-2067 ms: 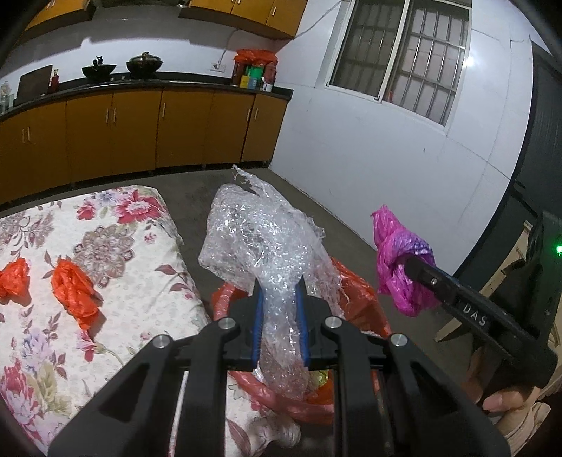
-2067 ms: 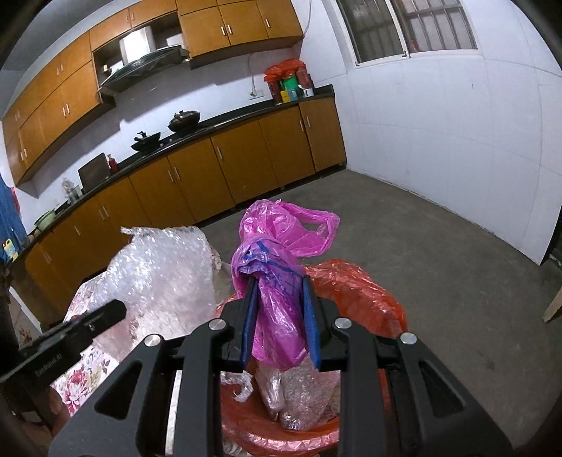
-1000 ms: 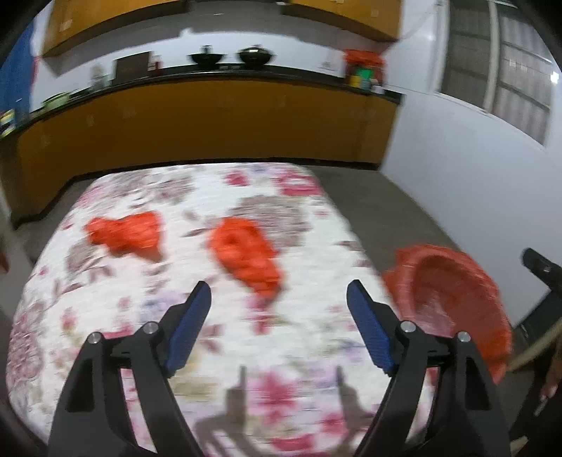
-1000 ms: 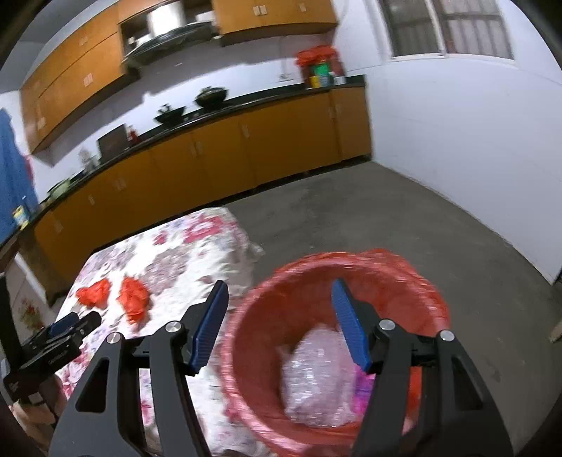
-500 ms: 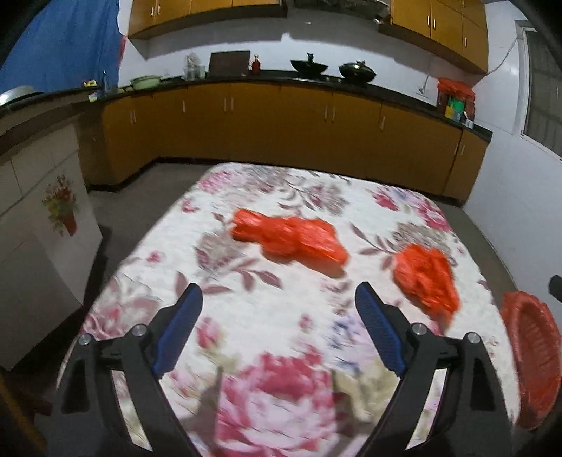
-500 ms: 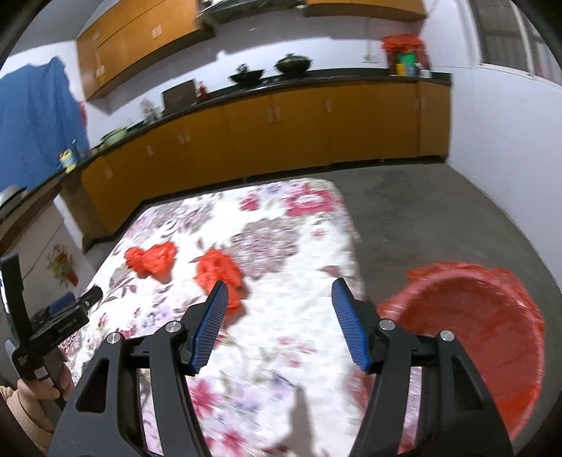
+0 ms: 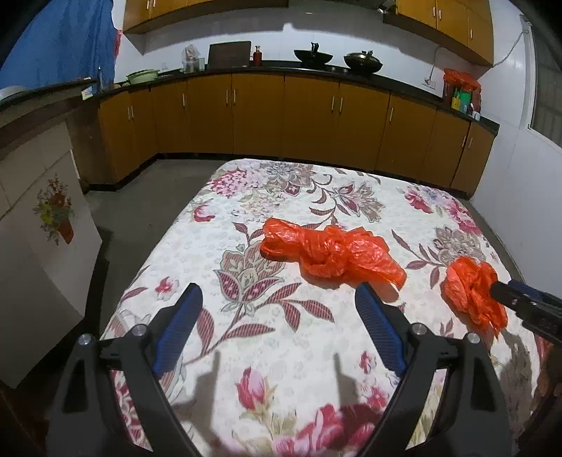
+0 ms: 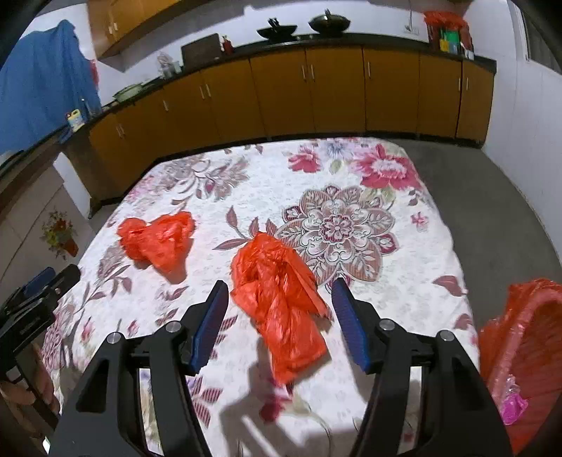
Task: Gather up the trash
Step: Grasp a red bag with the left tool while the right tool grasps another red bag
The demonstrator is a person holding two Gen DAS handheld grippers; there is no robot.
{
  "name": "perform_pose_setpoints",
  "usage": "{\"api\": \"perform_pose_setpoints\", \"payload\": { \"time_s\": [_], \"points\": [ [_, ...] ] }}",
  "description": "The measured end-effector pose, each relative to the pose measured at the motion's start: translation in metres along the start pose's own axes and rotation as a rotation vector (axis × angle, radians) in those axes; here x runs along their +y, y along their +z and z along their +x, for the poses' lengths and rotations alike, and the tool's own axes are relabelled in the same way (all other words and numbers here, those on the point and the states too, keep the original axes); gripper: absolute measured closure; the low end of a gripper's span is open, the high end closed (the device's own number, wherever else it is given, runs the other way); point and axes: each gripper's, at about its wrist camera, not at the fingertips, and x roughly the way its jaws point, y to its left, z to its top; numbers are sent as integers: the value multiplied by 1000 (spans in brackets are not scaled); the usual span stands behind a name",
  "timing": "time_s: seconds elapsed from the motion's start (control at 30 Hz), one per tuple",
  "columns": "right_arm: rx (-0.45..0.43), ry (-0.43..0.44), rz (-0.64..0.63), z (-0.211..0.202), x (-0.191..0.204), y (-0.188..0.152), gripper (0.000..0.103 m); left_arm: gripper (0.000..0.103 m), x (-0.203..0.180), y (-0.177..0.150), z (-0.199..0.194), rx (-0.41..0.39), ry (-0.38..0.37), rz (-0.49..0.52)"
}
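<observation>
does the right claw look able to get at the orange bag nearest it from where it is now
Probably yes. The right claw is open, and the crumpled orange plastic bag lies loose on the floral tablecloth right between its fingers, with nothing over it. The other orange bag lies apart, to the left.

Kitchen interior. Floral-print tablecloth (image 7: 267, 218), white ground with red and pink blooms, fills centre frame. Orange-brown base cabinets (image 7: 309, 116) under a dark countertop (image 7: 351, 75) span the upper frame. Two dark woks (image 7: 312, 54) stand at upper centre of that counter. Matching wall cabinets (image 7: 449, 21) sit at top right. White walls (image 7: 520, 168) at right; grey floor (image 8: 509, 197). Blue cloth (image 7: 59, 42) hangs upper left. White panel with flower decal (image 7: 52, 211) at left edge.
</observation>
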Motion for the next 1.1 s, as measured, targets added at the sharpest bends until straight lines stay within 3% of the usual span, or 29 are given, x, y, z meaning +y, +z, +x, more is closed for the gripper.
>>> {"api": "perform_pose_setpoints", "payload": {
  "time_s": [0.2, 0.43, 0.57, 0.7, 0.77, 0.87, 1.1],
  "points": [
    [40, 3, -15, 22, 4, 1, 42, 16, -8, 11, 22, 23, -41, -6],
    [42, 7, -89, 25, 11, -9, 73, 16, -32, 26, 57, 60, -58, 44],
    [40, 26, -78, 18, 6, -11, 77, 18, -35, 31, 79, 96, -34, 40],
    [38, 34, -73, 14, 5, -15, 78, 35, -32, 28, 97, 152, -55, 18],
    [36, 37, -71, 12, 5, -17, 79, 55, -31, 26, 102, 174, -75, 7],
    [34, 45, -61, 7, 3, -20, 81, 69, -35, 24, 100, 159, -84, 21],
    [-6, 43, -23, -21, -8, -23, 83, 76, -40, 23, 75, 116, -92, 41]
  ]
}}
